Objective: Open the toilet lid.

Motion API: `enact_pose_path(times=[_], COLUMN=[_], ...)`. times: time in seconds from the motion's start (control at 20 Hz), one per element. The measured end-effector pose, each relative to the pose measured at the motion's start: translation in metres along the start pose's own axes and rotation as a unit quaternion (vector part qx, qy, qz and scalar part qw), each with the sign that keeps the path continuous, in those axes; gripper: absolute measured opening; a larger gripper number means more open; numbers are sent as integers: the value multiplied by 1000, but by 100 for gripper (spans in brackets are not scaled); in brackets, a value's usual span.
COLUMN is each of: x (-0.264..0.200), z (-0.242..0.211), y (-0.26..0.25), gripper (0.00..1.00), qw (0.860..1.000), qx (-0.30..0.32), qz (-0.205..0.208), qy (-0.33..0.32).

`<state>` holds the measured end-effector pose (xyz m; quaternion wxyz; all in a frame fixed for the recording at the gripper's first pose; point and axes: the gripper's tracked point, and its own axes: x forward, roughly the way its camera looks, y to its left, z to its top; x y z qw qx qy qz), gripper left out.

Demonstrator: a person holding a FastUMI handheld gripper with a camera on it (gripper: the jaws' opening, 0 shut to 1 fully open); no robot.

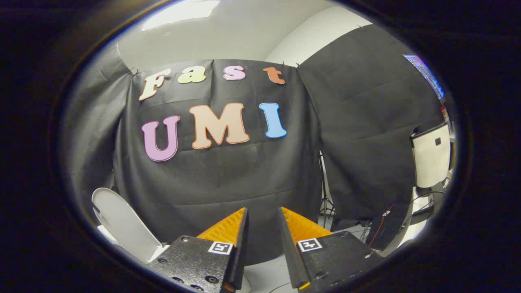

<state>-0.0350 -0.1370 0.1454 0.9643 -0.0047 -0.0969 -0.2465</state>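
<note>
Gripper view showed the gripper [262, 215] with its two fingers standing apart, a narrow gap between them and nothing held in it. Both pointed at the black cloth wall [228, 179] of the booth, well above floor level.

One toilet lid [122, 224] was in sight, off to the left of the left finger [228, 230] and somewhat beyond it, well apart from the tips. It was already raised: a white oval standing on end, its long axis running up and down with a lean, the top tilted away to the left and the lower end near the gripper's left body. Its broad pale face turned toward the camera and rightward. A small part of the white toilet [106, 235] showed at its foot; how the two joined could not be made out.

Nothing stood between the fingers and the cloth. To the right of the right finger [299, 226], a thin tripod stand [324, 203] rose in the gap between two cloth panels. Farther right were one white chair back [430, 160] with a small dark square on it, some loose cables [380, 228] trailing down near the floor, and a lit screen [425, 75] high up, too skewed to make out.
</note>
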Motion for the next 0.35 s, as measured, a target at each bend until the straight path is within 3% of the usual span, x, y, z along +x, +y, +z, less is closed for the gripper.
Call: enact_pose_path(times=[0.35], x=[-23], z=[-27], y=[-22], gripper=[44], qw=[999], qx=[-3], qz=[-17], qy=[32])
